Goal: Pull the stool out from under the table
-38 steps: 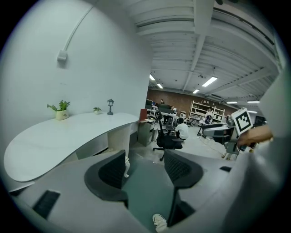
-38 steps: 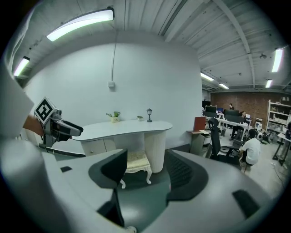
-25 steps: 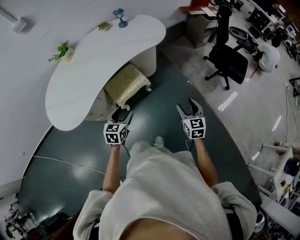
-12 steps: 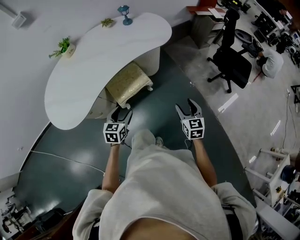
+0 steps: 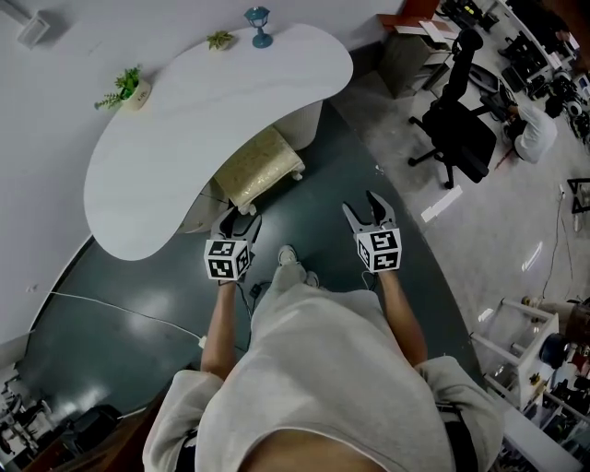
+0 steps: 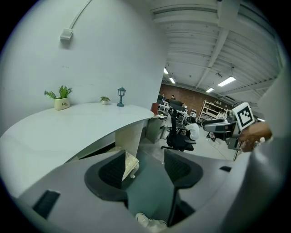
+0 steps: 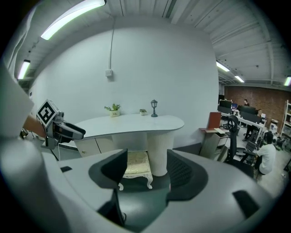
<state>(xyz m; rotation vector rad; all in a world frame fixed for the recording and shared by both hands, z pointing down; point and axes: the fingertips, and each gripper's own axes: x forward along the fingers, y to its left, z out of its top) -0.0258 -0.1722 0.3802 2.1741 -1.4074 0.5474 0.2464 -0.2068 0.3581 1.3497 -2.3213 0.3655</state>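
Observation:
A cream cushioned stool with white curved legs stands half under the white curved table; it also shows between the jaws as the stool in the right gripper view and at the stool in the left gripper view. My left gripper hovers just in front of the stool's near corner, jaws apart, nothing in them. My right gripper is held to the stool's right over the dark floor, also open and empty. Both are some way short of the stool.
On the table stand a potted plant, a smaller plant and a little blue lamp. A black office chair stands at the right, a seated person beyond it. A white cable crosses the dark floor.
The person has stepped forward: table and stool have drawn slightly nearer in the head view, a shoe now shows between the arms. Both grippers keep their pose and jaw spread.

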